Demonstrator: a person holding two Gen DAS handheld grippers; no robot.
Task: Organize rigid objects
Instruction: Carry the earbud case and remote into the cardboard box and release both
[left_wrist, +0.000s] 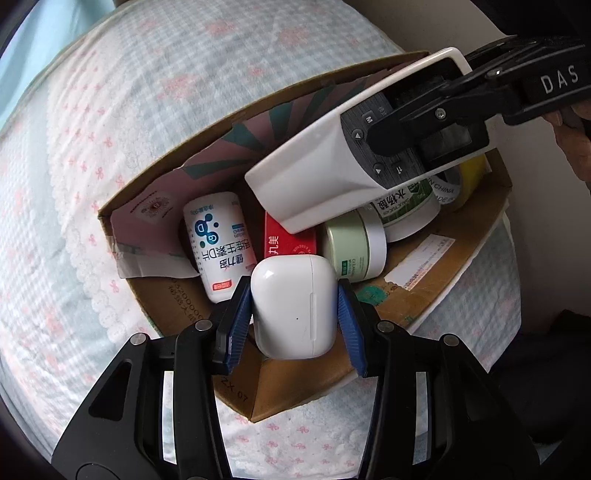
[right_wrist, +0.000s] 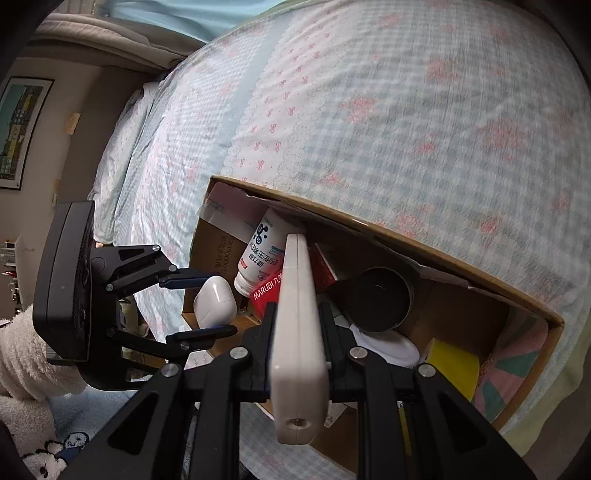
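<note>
**Two items left above the box**

Left tongs (left_wrist: 293, 314) clamp the earbud case (left_wrist: 295, 306); right tongs (right_wrist: 297, 317) pinch the white remote (right_wrist: 299, 332) — both over the cardboard box (left_wrist: 424, 273) on the bed, already holding bottle, jars, tape.

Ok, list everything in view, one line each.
cardboard box: 1, brown, on the bed
white bottle: 1, white, lying in the box
red packet: 1, red, in the box
green jar: 1, pale green, in the box
white tub: 1, green label, in the box
yellow roll: 1, yellow, box corner
bedsheet: 1, blue-pink check, under the box
earbud case: 1, white, in left gripper
remote: 1, white, in right gripper
</note>
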